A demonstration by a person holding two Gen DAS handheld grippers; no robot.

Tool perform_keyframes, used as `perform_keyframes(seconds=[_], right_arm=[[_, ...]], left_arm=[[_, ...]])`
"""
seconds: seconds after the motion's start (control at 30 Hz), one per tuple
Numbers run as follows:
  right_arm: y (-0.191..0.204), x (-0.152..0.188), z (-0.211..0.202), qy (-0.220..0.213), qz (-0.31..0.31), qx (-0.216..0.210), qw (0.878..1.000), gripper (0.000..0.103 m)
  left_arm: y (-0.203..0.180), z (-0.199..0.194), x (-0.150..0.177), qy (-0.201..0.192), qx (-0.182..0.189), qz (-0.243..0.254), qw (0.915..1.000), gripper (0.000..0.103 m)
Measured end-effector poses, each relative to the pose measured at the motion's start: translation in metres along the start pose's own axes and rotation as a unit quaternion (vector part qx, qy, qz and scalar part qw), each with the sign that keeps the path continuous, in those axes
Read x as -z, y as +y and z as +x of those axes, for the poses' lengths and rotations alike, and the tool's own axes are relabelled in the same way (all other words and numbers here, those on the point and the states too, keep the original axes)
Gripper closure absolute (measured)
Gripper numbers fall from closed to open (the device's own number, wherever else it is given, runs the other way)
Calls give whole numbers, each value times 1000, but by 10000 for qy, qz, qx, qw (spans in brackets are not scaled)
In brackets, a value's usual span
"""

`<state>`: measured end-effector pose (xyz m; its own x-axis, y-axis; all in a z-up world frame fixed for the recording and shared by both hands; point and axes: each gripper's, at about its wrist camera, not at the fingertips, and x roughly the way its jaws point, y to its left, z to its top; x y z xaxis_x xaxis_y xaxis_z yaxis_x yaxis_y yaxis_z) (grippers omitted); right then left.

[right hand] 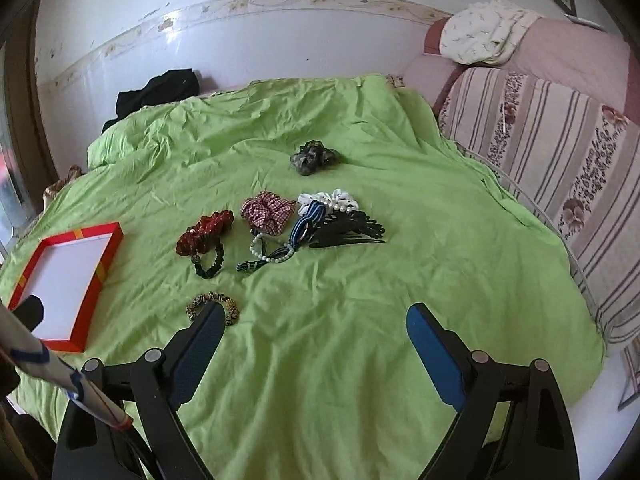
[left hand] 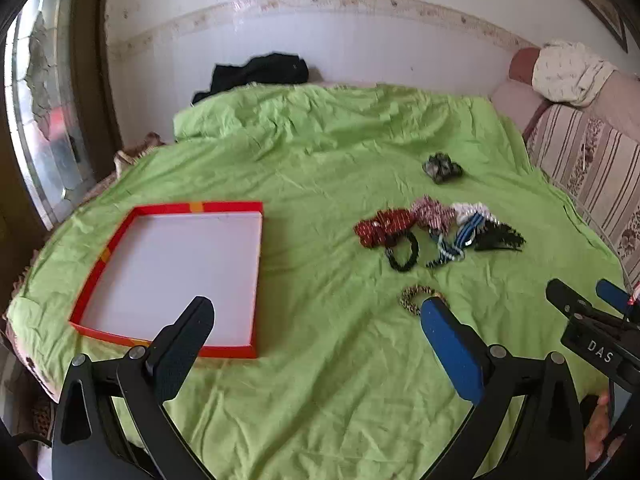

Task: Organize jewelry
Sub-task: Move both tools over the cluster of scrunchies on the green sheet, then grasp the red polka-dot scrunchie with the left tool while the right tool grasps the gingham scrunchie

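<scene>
A red-rimmed box lid with a white inside (left hand: 172,276) lies on the green sheet (left hand: 320,152), left of a pile of hair accessories: a red scrunchie (left hand: 380,226), a pink checked scrunchie (right hand: 266,212), a black claw clip (right hand: 346,232), a pearl bracelet (right hand: 268,254), a black hair tie (left hand: 402,252). A leopard hair tie (right hand: 212,306) lies nearest, a dark scrunchie (right hand: 314,158) farthest. My left gripper (left hand: 316,340) is open and empty above the sheet near the lid. My right gripper (right hand: 316,344) is open and empty, short of the pile.
A striped floral sofa back (right hand: 560,168) borders the bed on the right, with a cream cloth (right hand: 484,30) on top. Black clothing (right hand: 160,88) lies at the far edge by the wall. A window (left hand: 44,120) is at the left.
</scene>
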<state>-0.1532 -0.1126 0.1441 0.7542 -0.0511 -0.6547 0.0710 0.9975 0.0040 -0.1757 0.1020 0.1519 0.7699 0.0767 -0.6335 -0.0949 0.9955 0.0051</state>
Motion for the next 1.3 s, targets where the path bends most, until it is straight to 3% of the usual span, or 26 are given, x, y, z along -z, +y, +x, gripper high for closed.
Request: perform_keyframes(seconds=[0.17, 0.73, 0.77, 0.93, 1.3], right_arm=[[7, -1, 18, 156, -140, 31, 9998, 8], [-20, -13, 70, 574, 85, 74, 9983, 10], [-22, -14, 74, 601, 85, 40, 9981, 11], [-32, -17, 93, 716, 140, -49, 9973, 19], [-68, -33, 135, 896, 508, -147, 9946, 23]], left_arm=[[-3, 24, 2, 353, 127, 89, 9993, 0], [15, 73, -10, 728, 1, -95, 9973, 0], [17, 75, -11, 735, 2, -105, 9972, 2], [14, 94, -23, 942, 178, 23, 9954, 30], [-8, 149, -60, 1162, 624, 216, 9910, 30]])
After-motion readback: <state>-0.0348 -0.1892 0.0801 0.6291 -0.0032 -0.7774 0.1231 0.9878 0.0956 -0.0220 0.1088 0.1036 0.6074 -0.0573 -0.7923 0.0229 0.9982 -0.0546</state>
